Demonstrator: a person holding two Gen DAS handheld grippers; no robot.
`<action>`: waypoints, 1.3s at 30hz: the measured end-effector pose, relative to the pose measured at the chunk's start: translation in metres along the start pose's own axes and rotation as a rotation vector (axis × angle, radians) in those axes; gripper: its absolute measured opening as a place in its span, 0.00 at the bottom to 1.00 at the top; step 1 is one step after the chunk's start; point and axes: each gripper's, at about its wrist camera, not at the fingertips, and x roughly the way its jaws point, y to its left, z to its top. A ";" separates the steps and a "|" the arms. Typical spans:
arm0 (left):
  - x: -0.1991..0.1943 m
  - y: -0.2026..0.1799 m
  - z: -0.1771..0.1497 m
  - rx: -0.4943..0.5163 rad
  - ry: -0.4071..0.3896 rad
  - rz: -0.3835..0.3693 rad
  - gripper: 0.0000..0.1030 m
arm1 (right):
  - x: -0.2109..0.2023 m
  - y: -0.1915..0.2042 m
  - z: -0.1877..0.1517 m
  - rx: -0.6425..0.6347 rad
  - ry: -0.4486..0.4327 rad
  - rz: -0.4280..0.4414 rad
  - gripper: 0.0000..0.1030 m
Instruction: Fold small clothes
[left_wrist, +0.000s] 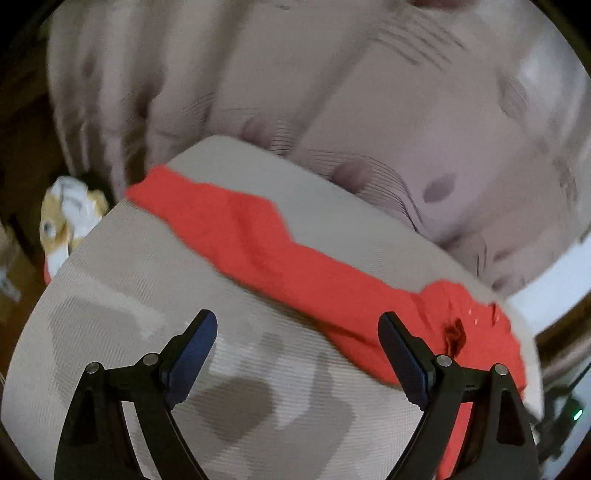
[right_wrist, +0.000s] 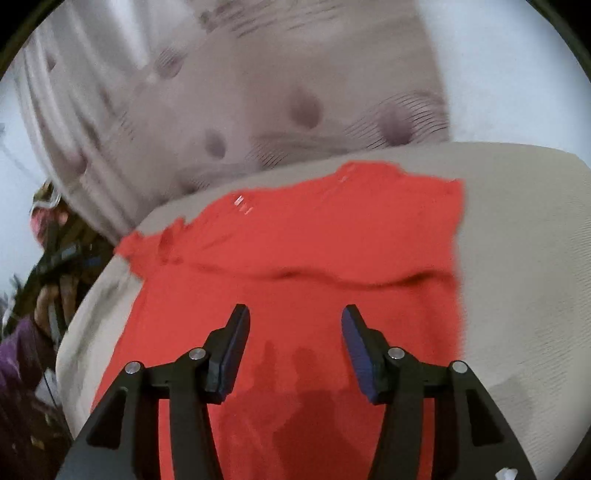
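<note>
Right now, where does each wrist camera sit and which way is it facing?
Left wrist: sits on the left gripper, angled down over the beige cushion; red garment crosses ahead and to the right; only its open jaws show.
Right wrist: sits on the right gripper, angled down over the red garment; only its open jaws show, nothing between them.
Shared: garment, cushion and the tufted backrest behind.

Garment (right_wrist: 295, 258) spread on cushion (right_wrist: 524, 258), tufted backrest (right_wrist: 258, 110) behind; right claw (right_wrist: 293, 328) above garment, left claw (left_wrist: 297, 339) over cushion beside it.
</note>
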 end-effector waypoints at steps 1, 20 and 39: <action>0.001 0.006 0.002 -0.007 0.007 0.005 0.86 | 0.006 0.005 -0.002 -0.010 0.012 -0.001 0.49; 0.069 0.081 0.055 -0.347 -0.014 0.027 0.06 | 0.021 0.018 -0.017 -0.016 0.056 -0.065 0.63; -0.030 -0.314 -0.012 0.346 -0.110 -0.379 0.06 | -0.002 -0.014 -0.017 0.169 -0.066 0.040 0.67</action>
